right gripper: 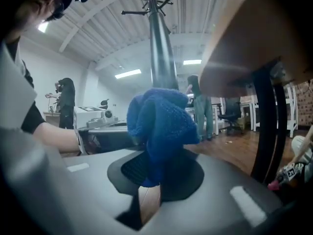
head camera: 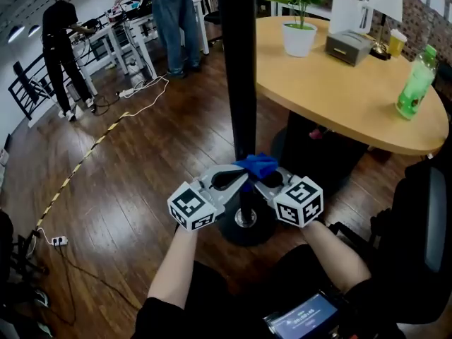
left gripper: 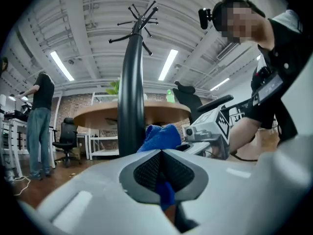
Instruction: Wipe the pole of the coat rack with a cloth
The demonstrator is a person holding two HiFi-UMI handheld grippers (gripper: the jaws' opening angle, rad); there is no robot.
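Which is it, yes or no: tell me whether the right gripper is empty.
No: the right gripper has its jaws shut on the blue cloth, which bunches up above them.

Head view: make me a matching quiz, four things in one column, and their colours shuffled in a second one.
Things:
1. pole
2. cloth
3. bottle
4. pot

Colours:
A. green
B. white
C. black
D. blue

Pairs: 1-C, 2-D, 3-A, 4-B
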